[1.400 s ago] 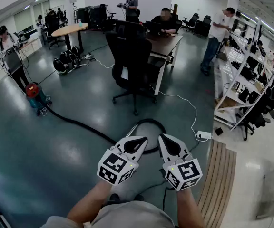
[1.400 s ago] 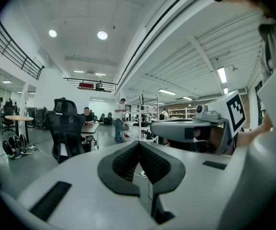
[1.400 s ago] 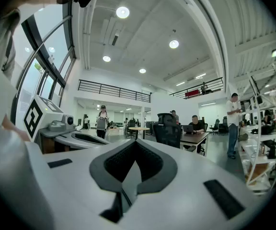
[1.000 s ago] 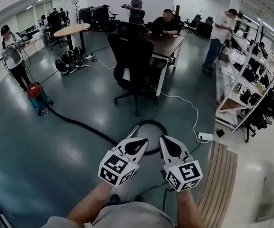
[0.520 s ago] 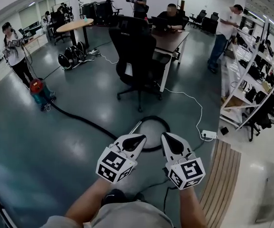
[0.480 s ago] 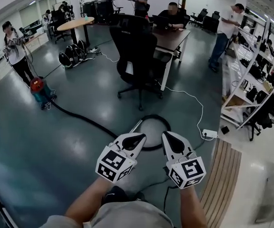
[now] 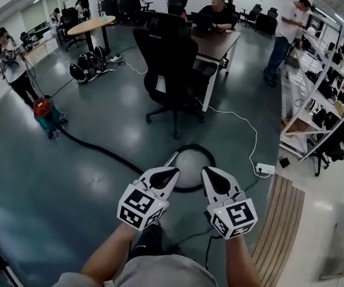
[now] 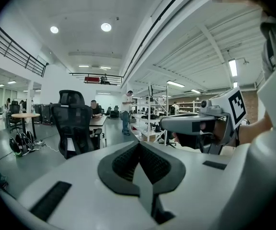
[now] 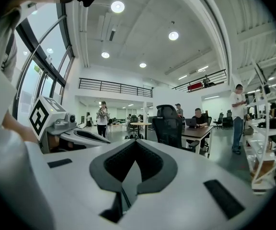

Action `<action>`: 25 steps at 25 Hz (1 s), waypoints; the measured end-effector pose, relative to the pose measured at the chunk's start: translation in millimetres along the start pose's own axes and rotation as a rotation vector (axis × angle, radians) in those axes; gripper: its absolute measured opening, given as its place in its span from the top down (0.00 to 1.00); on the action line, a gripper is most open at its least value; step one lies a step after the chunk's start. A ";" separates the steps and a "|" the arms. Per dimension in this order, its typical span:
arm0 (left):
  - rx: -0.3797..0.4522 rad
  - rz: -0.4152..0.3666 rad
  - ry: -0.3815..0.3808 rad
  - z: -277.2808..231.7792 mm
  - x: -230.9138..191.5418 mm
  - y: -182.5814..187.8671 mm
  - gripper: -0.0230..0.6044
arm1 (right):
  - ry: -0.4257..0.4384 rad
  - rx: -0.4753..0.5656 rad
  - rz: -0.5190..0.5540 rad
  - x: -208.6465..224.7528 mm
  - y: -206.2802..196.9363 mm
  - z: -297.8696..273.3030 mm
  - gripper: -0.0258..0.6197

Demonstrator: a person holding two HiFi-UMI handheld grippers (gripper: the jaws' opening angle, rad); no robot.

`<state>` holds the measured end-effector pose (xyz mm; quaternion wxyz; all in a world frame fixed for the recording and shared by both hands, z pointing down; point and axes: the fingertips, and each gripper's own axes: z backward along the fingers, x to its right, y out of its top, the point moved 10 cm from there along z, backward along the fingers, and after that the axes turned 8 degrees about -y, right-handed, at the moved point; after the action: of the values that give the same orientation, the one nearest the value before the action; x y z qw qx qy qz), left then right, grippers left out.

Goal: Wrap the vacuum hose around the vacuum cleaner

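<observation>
Down at six o'clock in the head view, the left gripper and the right gripper hang side by side over the grey floor, each with its jaws pressed fully together and nothing between them. Just past their tips, at twelve o'clock, the black vacuum hose lies curled in a loop on the floor and runs out toward ten o'clock to the red-topped vacuum cleaner, well apart from both grippers. Beyond the loop, again at twelve o'clock, stands a black office chair.
</observation>
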<state>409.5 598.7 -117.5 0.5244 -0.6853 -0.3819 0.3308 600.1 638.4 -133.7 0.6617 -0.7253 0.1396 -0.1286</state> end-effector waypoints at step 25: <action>-0.176 0.133 -0.125 -131.7 -322.6 -87.7 0.95 | -0.151 -0.308 -0.085 61.9 -91.6 -313.3 0.96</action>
<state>348.6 270.4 15.2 0.4142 -0.7305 -0.3952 0.3723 544.2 333.7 -13.7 0.5454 -0.8309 0.0768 -0.0789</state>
